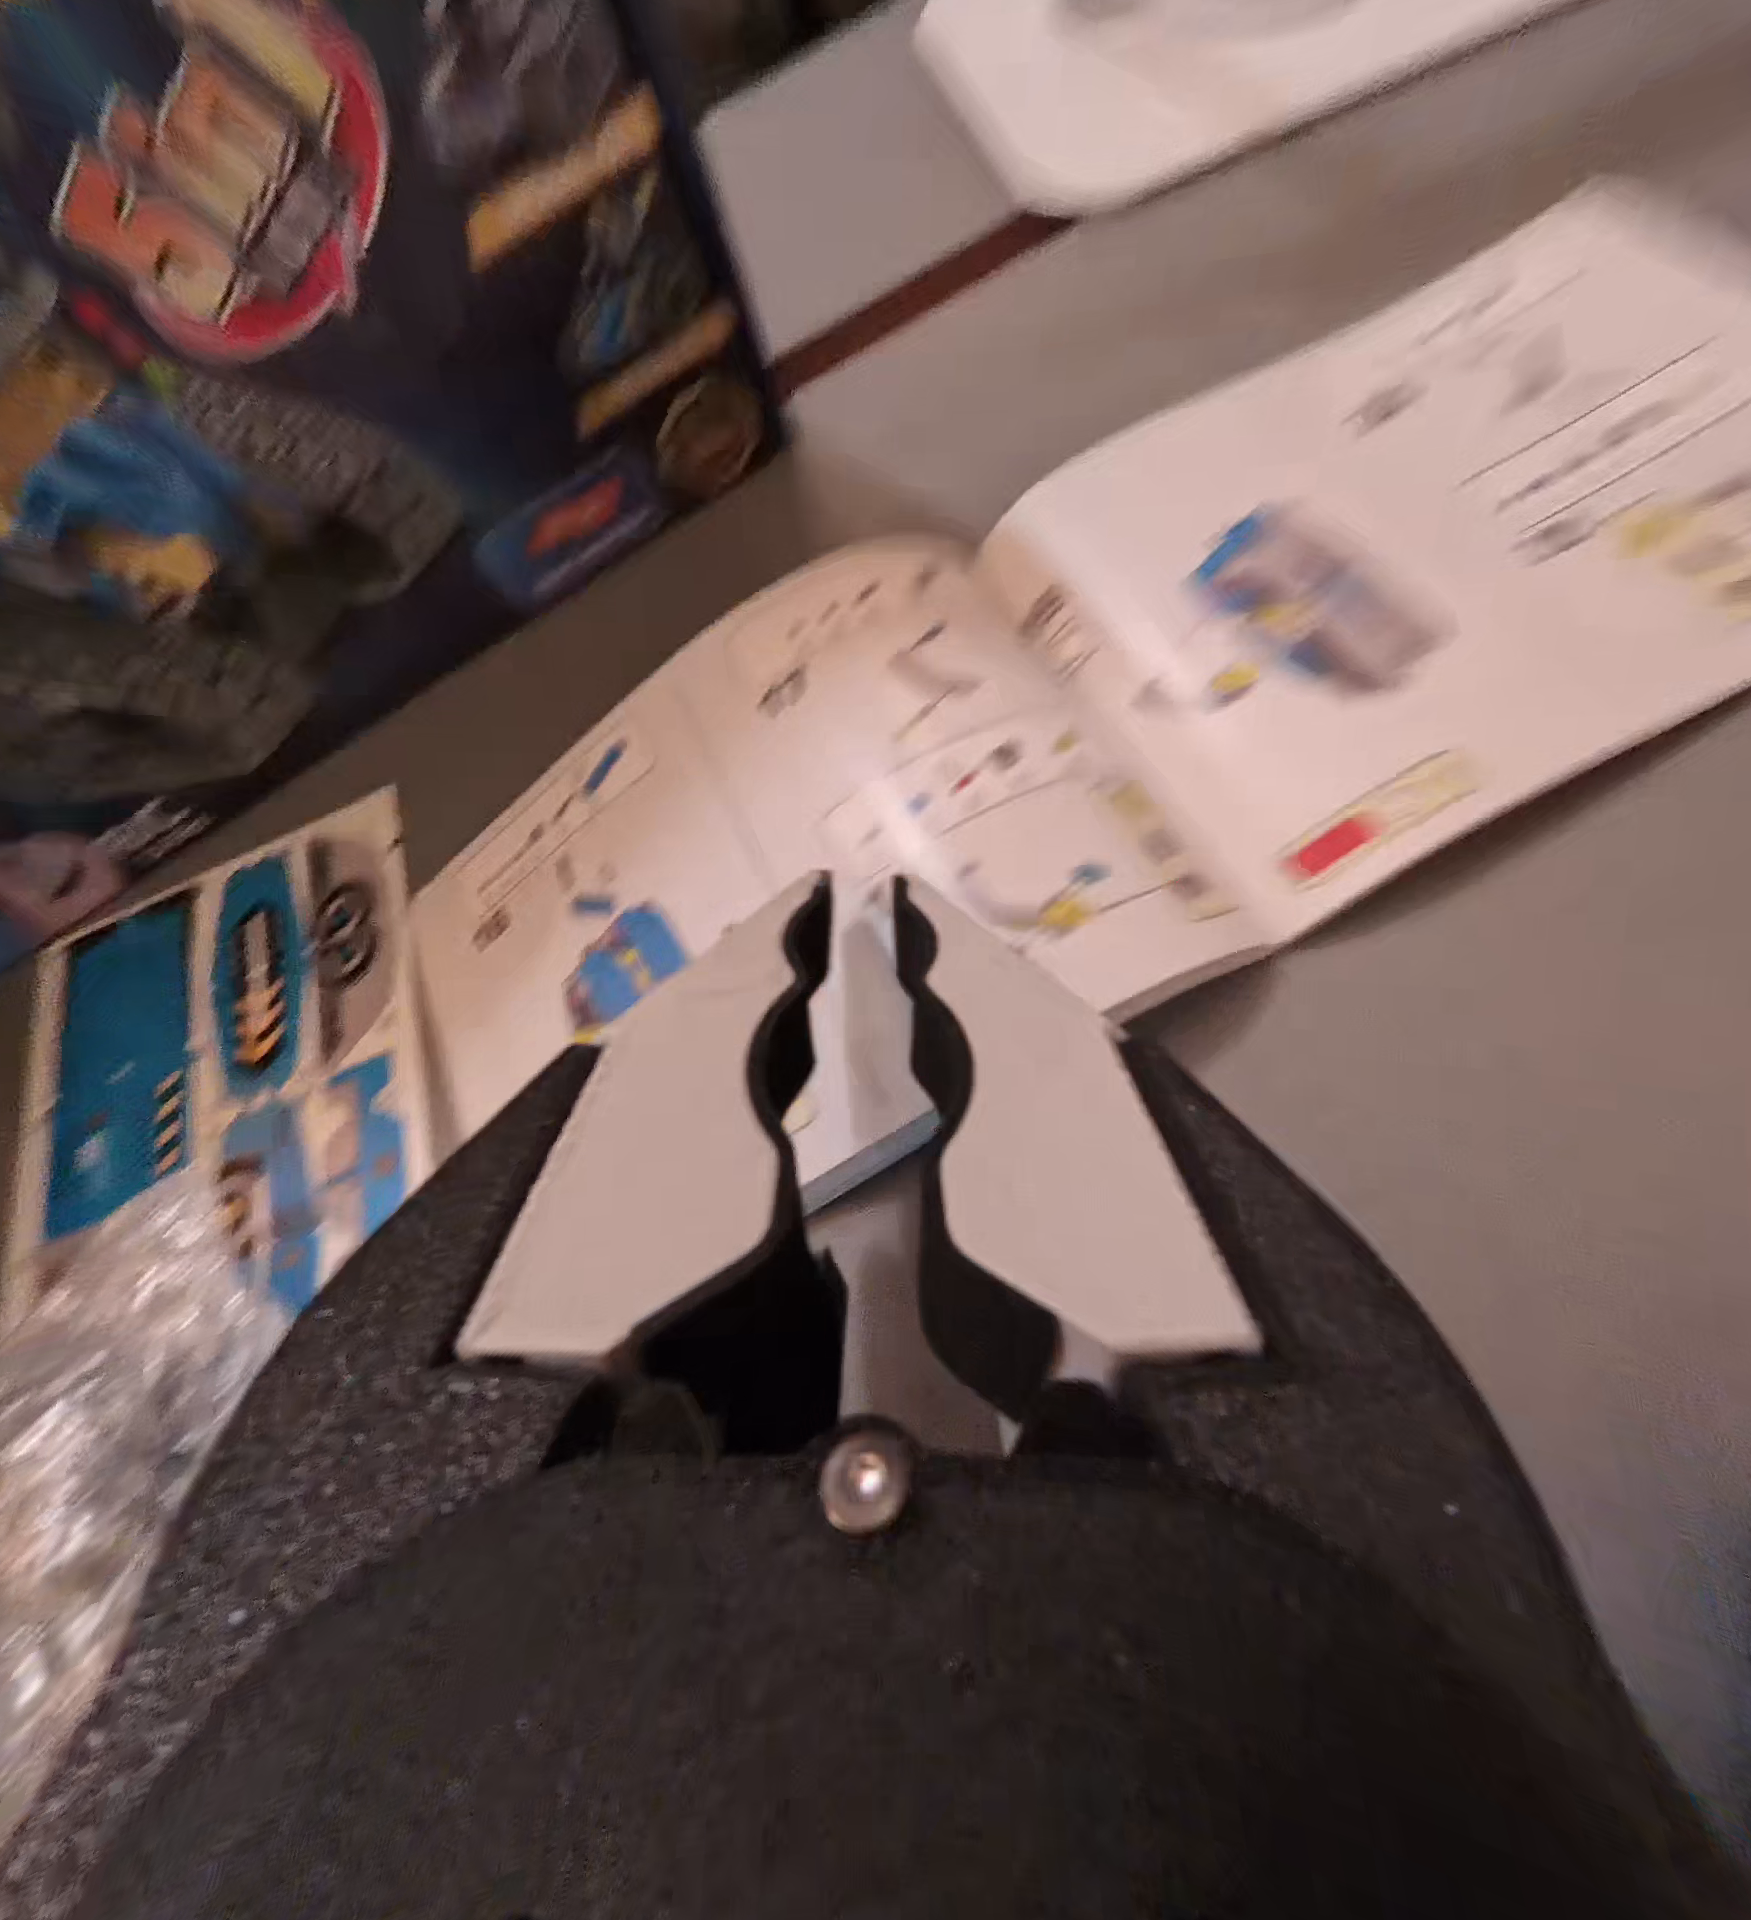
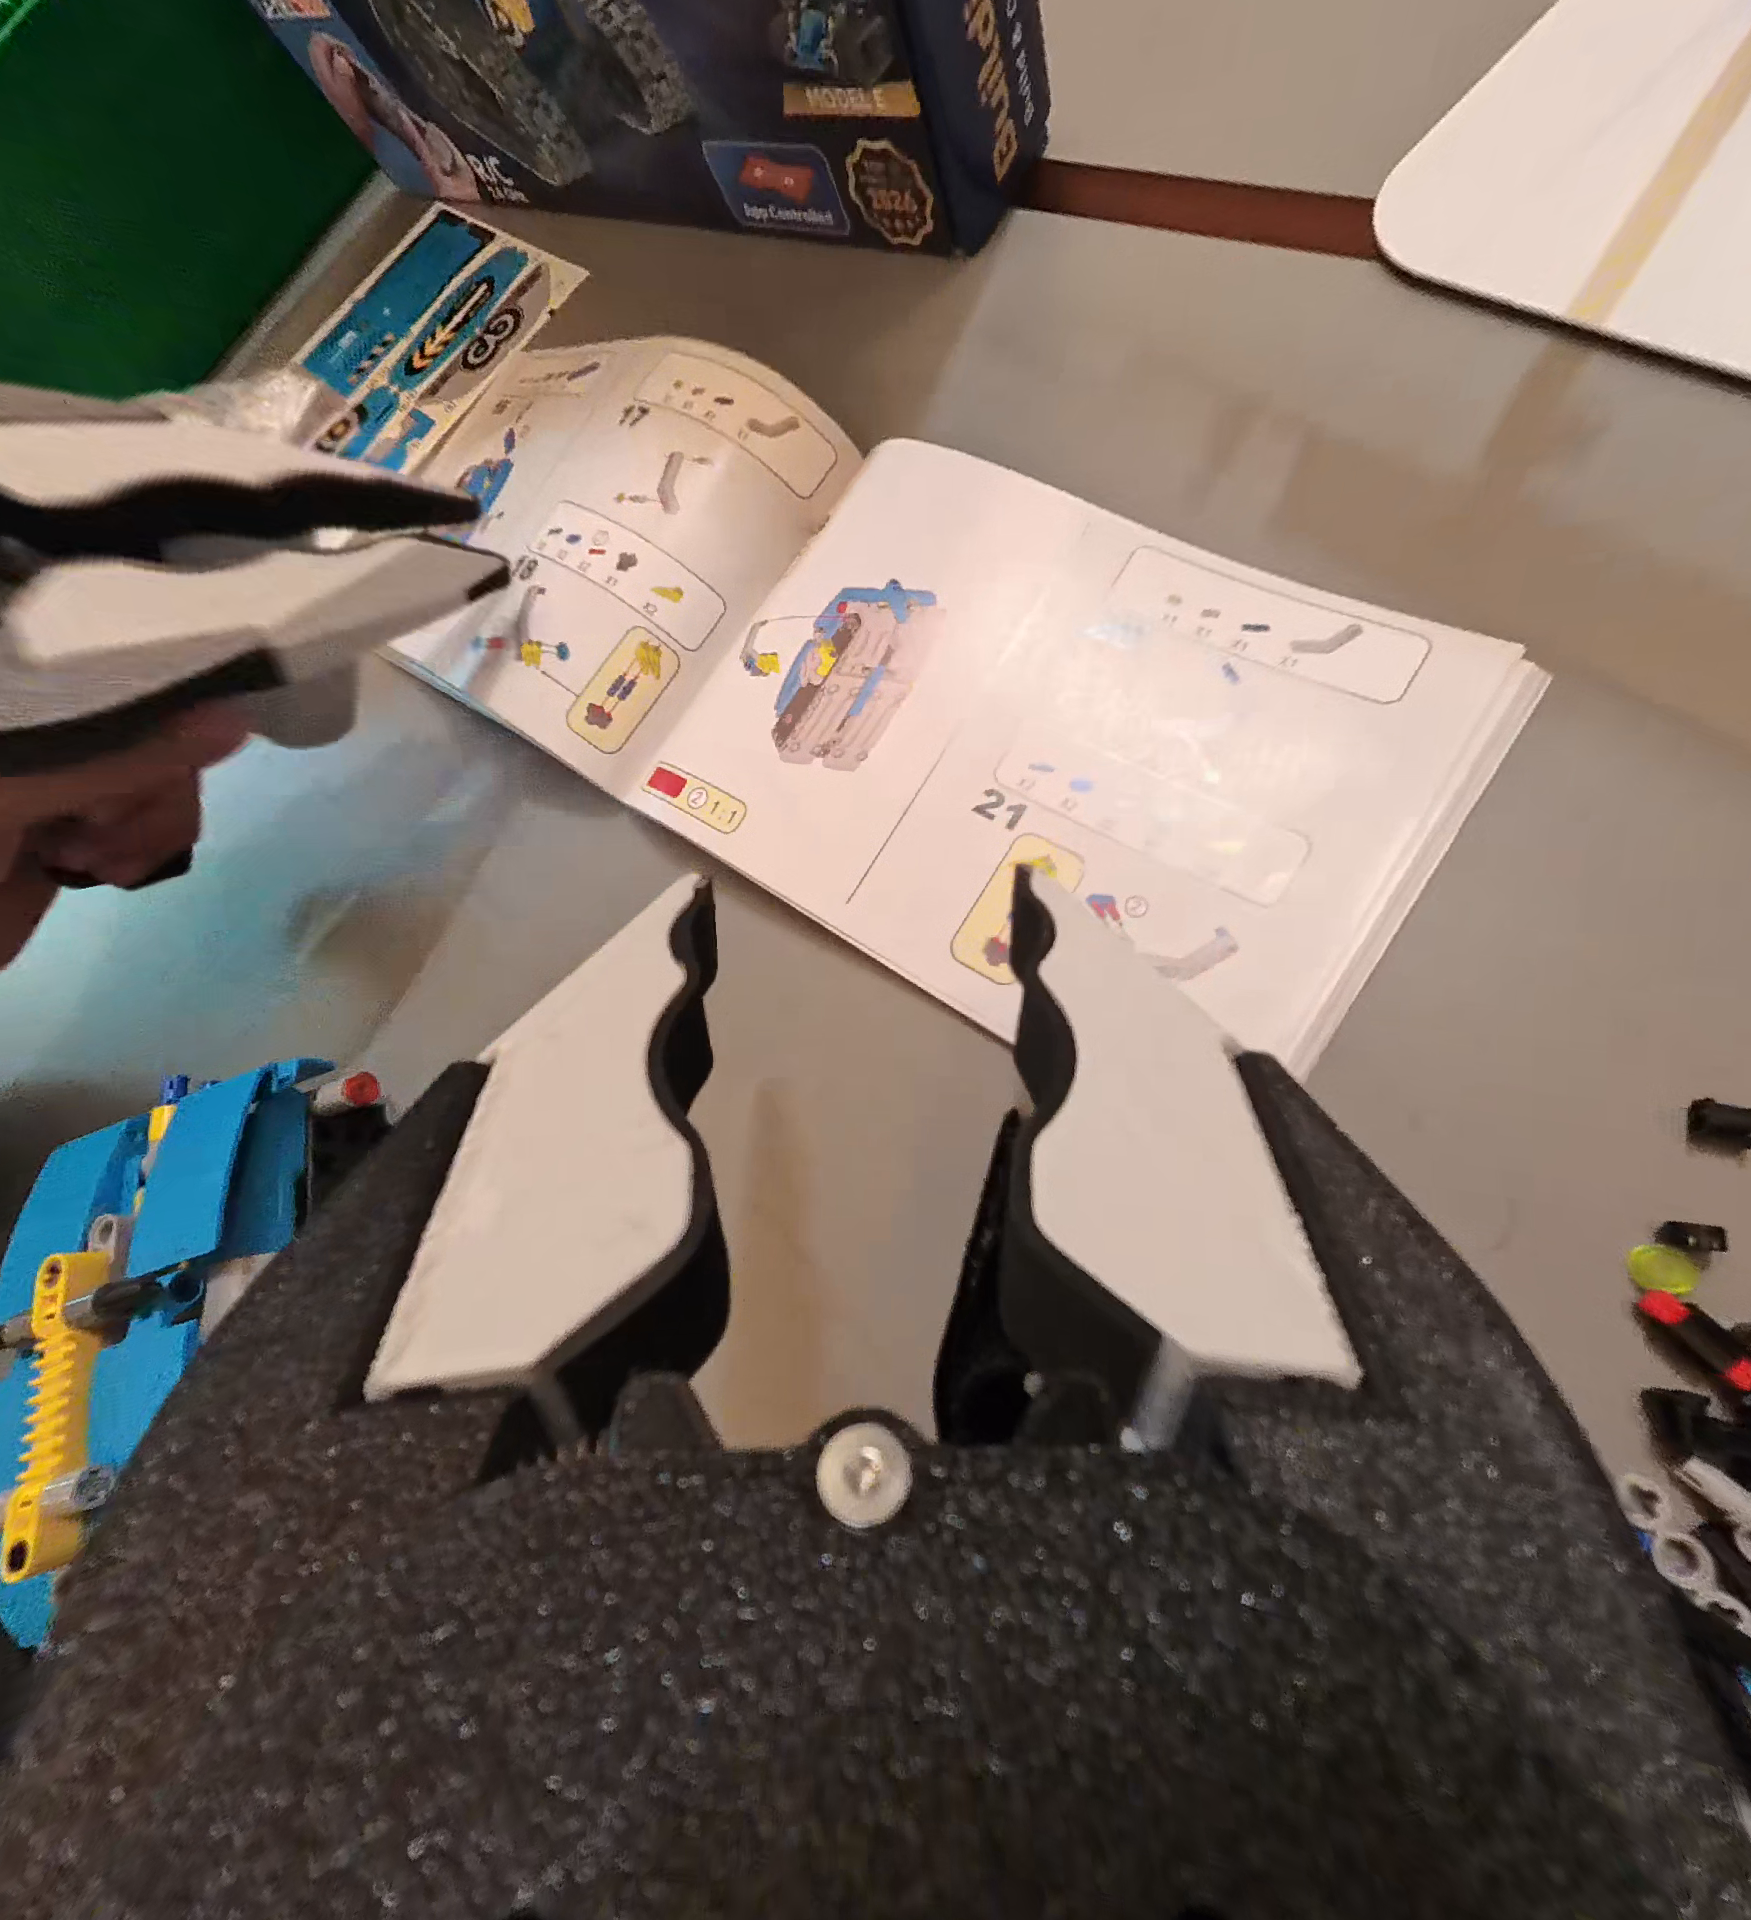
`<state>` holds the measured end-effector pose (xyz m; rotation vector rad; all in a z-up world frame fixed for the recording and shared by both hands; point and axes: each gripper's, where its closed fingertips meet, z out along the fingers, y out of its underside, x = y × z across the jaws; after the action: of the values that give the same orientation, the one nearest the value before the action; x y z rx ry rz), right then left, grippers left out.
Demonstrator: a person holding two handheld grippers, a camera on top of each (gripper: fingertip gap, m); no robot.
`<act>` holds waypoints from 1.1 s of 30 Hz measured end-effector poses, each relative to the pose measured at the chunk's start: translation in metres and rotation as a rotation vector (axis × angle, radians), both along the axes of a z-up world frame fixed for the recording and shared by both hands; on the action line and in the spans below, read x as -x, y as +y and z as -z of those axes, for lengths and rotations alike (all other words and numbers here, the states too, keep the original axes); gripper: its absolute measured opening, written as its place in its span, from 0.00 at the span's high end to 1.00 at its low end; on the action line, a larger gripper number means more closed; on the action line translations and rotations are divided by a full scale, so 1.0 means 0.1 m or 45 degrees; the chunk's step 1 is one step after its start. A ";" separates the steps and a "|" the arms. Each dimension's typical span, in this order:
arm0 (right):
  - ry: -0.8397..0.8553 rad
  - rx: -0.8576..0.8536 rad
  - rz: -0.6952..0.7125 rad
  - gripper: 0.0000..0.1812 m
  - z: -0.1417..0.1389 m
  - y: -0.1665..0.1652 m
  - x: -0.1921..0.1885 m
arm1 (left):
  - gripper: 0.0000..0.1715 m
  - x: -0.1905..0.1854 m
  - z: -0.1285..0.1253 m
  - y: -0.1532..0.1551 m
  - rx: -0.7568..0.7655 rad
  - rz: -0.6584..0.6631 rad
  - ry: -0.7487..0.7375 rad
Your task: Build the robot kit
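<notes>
Left claw (image 1: pixel 863 883) nearly closed over booklet (image 1: pixel 1266 623); right claw (image 2: pixel 860 894) agape

The left tool (image 1: pixel 863 894) has its fingers nearly together (a sliver apart); the right tool (image 2: pixel 860 894) gapes wide.

open instruction booklet (image 2: pixel 954 665) | sticker sheet (image 2: pixel 424 322) | dark toy box (image 2: pixel 746 114) | loose bricks (image 2: pixel 1744 1455)
</notes>
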<state>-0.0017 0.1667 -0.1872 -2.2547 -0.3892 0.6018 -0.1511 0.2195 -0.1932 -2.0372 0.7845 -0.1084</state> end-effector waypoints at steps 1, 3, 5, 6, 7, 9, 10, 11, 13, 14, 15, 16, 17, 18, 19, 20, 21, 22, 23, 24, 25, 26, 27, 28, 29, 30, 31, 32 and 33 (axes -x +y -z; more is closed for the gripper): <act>0.009 0.005 0.000 0.69 0.00 0.00 0.01 | 0.98 0.13 0.10 0.05 0.015 -0.068 0.089; 0.016 0.007 0.006 0.69 0.01 0.00 -0.01 | 0.99 0.41 0.26 0.09 0.092 -0.185 0.181; 0.010 0.015 0.016 0.69 0.04 0.00 -0.04 | 0.98 0.65 0.34 0.11 0.139 -0.256 0.206; 0.013 0.019 0.015 0.69 0.05 0.00 -0.04 | 0.98 0.69 0.35 0.10 0.158 -0.252 0.179; 0.019 0.020 0.012 0.69 0.06 0.00 -0.04 | 0.96 0.71 0.34 0.09 0.176 -0.254 0.145; 0.022 -0.002 -0.003 0.68 0.05 0.01 -0.02 | 0.95 0.81 0.33 0.09 0.197 -0.285 0.146; 0.018 -0.047 -0.015 0.67 0.01 0.02 0.00 | 0.95 0.86 0.33 0.09 0.189 -0.301 0.169; 0.019 -0.136 -0.033 0.67 -0.09 0.05 0.02 | 0.94 0.90 0.33 0.10 0.180 -0.313 0.192; 0.031 -0.406 -0.141 0.75 -0.41 0.05 0.14 | 0.93 0.93 0.33 0.09 0.160 -0.304 0.205; -0.001 -0.558 -0.204 0.75 -0.57 0.03 0.19 | 0.94 0.93 0.33 0.08 0.155 -0.289 0.204; -0.031 -0.682 -0.196 0.74 -0.71 0.05 0.21 | 0.94 0.93 0.33 0.08 0.151 -0.267 0.203; -0.062 -0.787 -0.167 0.71 -0.84 0.10 0.22 | 0.94 0.93 0.33 0.07 0.153 -0.241 0.199; -0.095 -0.868 -0.159 0.64 -0.94 0.15 0.26 | 0.94 0.93 0.33 0.07 0.168 -0.218 0.184; -0.149 -0.899 -0.173 0.62 -0.98 0.20 0.32 | 0.95 0.93 0.34 0.06 0.197 -0.196 0.158; -0.234 -0.884 -0.243 0.62 -0.94 0.25 0.42 | 0.94 0.93 0.34 0.05 0.228 -0.168 0.133; -0.350 -0.844 -0.332 0.62 -0.85 0.32 0.51 | 0.94 0.94 0.34 0.04 0.257 -0.140 0.107; -0.465 -0.784 -0.383 0.60 -0.75 0.41 0.58 | 0.95 0.94 0.34 0.03 0.286 -0.113 0.075; -0.545 -0.719 -0.444 0.56 -0.65 0.50 0.68 | 0.94 0.95 0.35 0.02 0.314 -0.084 0.043; -0.596 -0.639 -0.539 0.54 -0.52 0.55 0.80 | 0.95 0.96 0.35 0.01 0.343 -0.062 0.005; -0.599 -0.555 -0.632 0.53 -0.39 0.57 0.93 | 0.95 0.96 0.35 0.00 0.368 -0.045 -0.038; -0.567 -0.482 -0.708 0.54 -0.27 0.58 1.07 | 0.95 0.96 0.35 0.00 0.381 -0.026 -0.071; -0.548 -0.417 -0.753 0.55 -0.14 0.62 1.18 | 0.95 0.96 0.35 -0.01 0.376 0.001 -0.085; -0.556 -0.341 -0.783 0.56 0.02 0.66 1.24 | 0.95 0.96 0.35 -0.01 0.364 0.028 -0.090; -0.562 -0.243 -0.824 0.57 0.20 0.66 1.27 | 0.95 0.96 0.35 -0.02 0.354 0.050 -0.095; -0.552 -0.143 -0.869 0.60 0.37 0.63 1.30 | 0.96 0.96 0.35 -0.03 0.345 0.069 -0.093; -0.500 -0.094 -0.873 0.61 0.45 0.62 1.33 | 0.98 0.97 0.35 -0.05 0.333 0.091 -0.084; -0.459 -0.104 -0.874 0.61 0.45 0.63 1.34 | 0.98 0.98 0.35 -0.06 0.315 0.117 -0.075; -0.446 -0.117 -0.883 0.62 0.46 0.64 1.33 | 0.98 0.98 0.35 -0.07 0.291 0.144 -0.072; -0.436 -0.108 -0.885 0.62 0.46 0.64 1.32 | 0.99 0.98 0.35 -0.08 0.270 0.169 -0.072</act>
<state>-0.1341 0.2303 -0.2334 -2.1118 -1.3735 0.5160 -0.2490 0.2116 -0.2281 -2.1684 0.9041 -0.3351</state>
